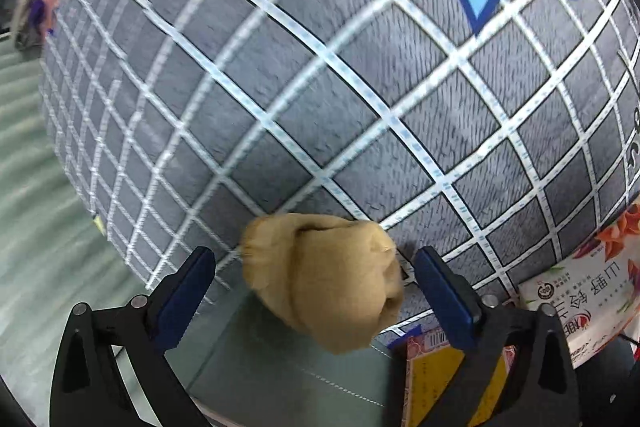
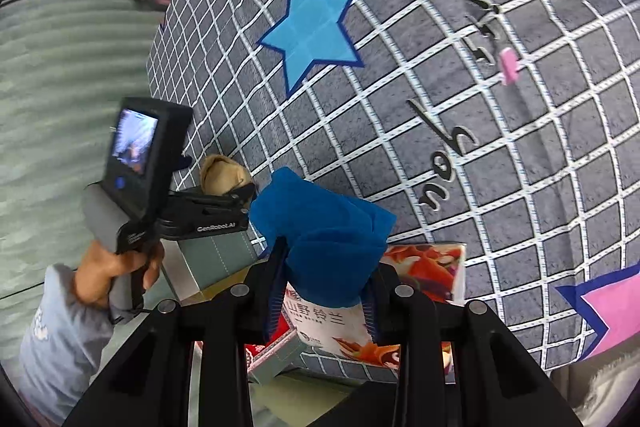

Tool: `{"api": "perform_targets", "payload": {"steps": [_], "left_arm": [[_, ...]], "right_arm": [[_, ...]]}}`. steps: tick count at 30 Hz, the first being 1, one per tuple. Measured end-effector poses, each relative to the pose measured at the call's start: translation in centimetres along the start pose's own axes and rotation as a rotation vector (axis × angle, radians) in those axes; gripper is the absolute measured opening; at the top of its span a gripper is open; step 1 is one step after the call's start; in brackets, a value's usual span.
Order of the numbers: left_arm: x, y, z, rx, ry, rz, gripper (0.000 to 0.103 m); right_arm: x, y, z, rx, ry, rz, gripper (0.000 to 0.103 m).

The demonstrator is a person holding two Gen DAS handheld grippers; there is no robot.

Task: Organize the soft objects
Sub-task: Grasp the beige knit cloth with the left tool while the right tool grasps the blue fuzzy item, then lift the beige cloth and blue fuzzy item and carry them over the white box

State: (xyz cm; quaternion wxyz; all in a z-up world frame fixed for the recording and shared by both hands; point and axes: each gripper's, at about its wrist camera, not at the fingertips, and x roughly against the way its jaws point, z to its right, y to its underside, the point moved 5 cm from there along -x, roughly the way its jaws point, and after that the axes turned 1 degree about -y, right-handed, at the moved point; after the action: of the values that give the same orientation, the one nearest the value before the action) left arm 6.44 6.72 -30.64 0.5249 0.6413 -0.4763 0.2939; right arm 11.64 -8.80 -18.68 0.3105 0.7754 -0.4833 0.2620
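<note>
Two grippers work: the left gripper (image 1: 316,291) spreads wide around a tan sock (image 1: 324,279), untouched; the right gripper (image 2: 320,303) clamps a blue cloth (image 2: 320,227), mat (image 2: 440,107) at twelve o'clock.

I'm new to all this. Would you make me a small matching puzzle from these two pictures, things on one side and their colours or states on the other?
Things:
1. folded cloth
2. soft bundle
3. left tool
4. big star on the mat

States:
A. light blue, flat on the grid
B. tan, at the mat's edge
C. dark blue, gripped by the right tool
D. open, either side of the bundle

Pairs: 1-C, 2-B, 3-D, 4-A
</note>
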Motion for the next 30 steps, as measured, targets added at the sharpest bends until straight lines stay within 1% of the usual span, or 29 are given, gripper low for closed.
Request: {"api": "perform_targets", "payload": {"steps": [2,3,4,5,6,7,9,10,13,16,18,19,22,23,24,27,30], "left_arm": [[-0.7,0.2,0.3,-0.027,0.006,-0.029,0.090],[-0.7,0.1,0.3,-0.028,0.013,-0.025,0.087],[-0.6,0.2,0.4,-0.027,0.037,-0.027,0.078],[-0.6,0.3,0.5,-0.023,0.073,-0.029,0.062],[-0.3,0.5,0.6,-0.012,0.113,-0.021,0.051],[-0.1,0.5,0.5,-0.002,0.101,-0.004,0.035],[0.4,0.6,-0.1,0.022,0.049,0.036,0.034],[0.9,0.7,-0.5,0.053,0.034,0.072,0.034],[2.7,1.5,-1.1,0.121,0.056,0.147,0.034],[5.7,2.7,-1.2,0.152,0.046,0.249,0.034],[7.4,3.8,-0.9,0.168,0.057,0.306,0.034],[8.0,3.4,-0.8,0.173,0.062,0.322,0.034],[10.3,4.7,0.0,0.193,0.094,0.390,0.034],[11.1,4.2,0.7,0.201,0.096,0.404,0.034],[11.7,4.6,0.9,0.212,0.099,0.422,0.034],[13.9,4.5,1.8,0.246,0.113,0.470,0.034],[15.2,6.3,1.5,0.303,0.139,0.512,0.034]], "right_arm": [[0.3,0.0,0.3,-0.004,-0.003,0.017,0.034],[0.5,0.1,0.4,-0.006,-0.005,0.024,0.034],[0.6,0.1,0.4,-0.008,-0.008,0.027,0.034],[1.0,0.1,0.6,-0.008,-0.011,0.028,0.034],[1.2,0.1,0.7,-0.005,-0.013,0.029,0.034],[1.5,0.2,0.9,-0.001,-0.010,0.033,0.034],[2.1,0.5,1.2,0.014,0.002,0.041,0.034],[2.5,0.6,1.3,0.021,0.016,0.050,0.034],[3.1,1.0,1.4,0.043,0.065,0.078,0.034],[3.7,1.4,1.7,0.049,0.086,0.096,0.034],[4.1,1.6,2.0,0.041,0.095,0.105,0.034],[4.2,1.5,2.1,0.037,0.100,0.111,0.034],[4.5,1.6,2.0,0.033,0.108,0.124,0.034],[4.6,1.7,1.9,0.038,0.113,0.129,0.034],[4.9,1.9,1.6,0.050,0.123,0.135,0.034],[5.1,2.3,0.5,0.078,0.148,0.158,0.034],[5.6,2.9,-0.6,0.114,0.163,0.176,0.034]]}}
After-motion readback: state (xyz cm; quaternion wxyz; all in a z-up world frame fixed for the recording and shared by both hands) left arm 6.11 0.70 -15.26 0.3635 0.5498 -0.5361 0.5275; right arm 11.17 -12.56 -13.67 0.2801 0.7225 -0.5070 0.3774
